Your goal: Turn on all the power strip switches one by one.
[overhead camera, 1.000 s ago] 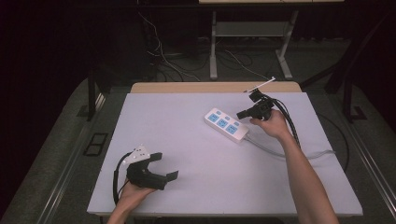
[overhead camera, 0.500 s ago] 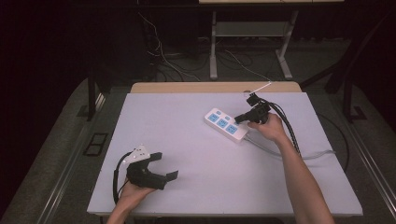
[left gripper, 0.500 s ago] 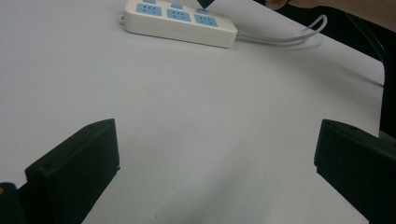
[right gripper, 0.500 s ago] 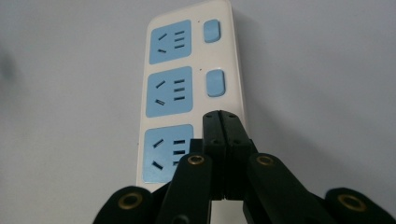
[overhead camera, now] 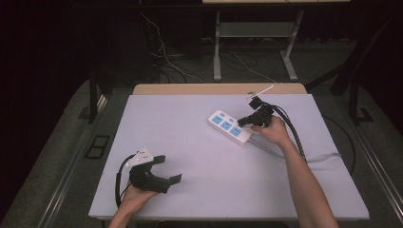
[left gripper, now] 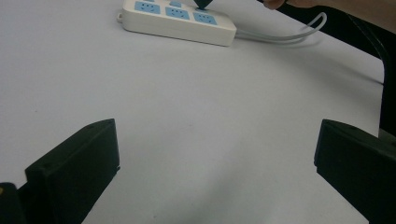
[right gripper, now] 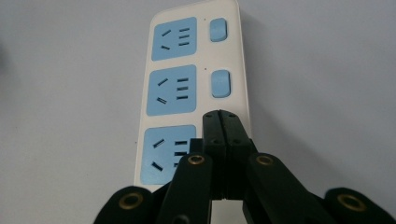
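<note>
Right gripper [right gripper: 221,116]: jaws pressed together, tips over the white power strip [overhead camera: 230,126] beside its nearest switch; contact cannot be confirmed. Strip lies far right on the table [overhead camera: 199,142]. Left gripper [overhead camera: 167,169]: jaws wide, empty, near front-left.

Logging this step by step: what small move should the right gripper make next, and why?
Probably ease straight down. The right gripper, jaws shut, points at the power strip where its nearest switch should be; two other switches show beyond, so a press seems intended.
</note>
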`<control>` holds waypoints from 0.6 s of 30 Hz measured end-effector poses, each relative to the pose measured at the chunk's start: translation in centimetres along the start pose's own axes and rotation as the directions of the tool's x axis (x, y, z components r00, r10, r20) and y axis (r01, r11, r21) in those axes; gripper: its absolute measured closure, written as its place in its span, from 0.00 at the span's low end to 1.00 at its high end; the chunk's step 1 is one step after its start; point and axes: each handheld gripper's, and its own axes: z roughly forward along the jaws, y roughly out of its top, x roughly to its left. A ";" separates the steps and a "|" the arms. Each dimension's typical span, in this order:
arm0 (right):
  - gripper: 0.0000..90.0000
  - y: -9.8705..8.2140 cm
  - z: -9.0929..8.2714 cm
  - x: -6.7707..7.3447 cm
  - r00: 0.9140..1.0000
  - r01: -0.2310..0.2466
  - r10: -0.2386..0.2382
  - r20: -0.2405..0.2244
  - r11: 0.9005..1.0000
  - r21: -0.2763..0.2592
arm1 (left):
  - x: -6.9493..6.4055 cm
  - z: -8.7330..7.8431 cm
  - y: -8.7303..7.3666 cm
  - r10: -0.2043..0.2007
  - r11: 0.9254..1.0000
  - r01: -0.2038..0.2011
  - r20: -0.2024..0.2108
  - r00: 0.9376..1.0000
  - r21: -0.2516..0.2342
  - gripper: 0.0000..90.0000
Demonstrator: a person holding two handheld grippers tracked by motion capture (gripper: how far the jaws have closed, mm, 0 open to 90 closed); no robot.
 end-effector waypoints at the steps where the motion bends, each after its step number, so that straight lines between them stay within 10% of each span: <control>1: 1.00 -0.1 0.0 0.0 1.000 0.003 -0.003 -0.003 1.000 -0.004 | 0.0 0.0 0.0 0.000 1.000 0.000 0.000 1.000 0.001 0.00; 18: 1.00 -1.1 -0.1 -0.4 1.000 0.005 -0.006 -0.019 0.998 -0.062 | -0.1 0.0 -0.1 -0.002 1.000 0.002 -0.004 1.000 0.003 0.00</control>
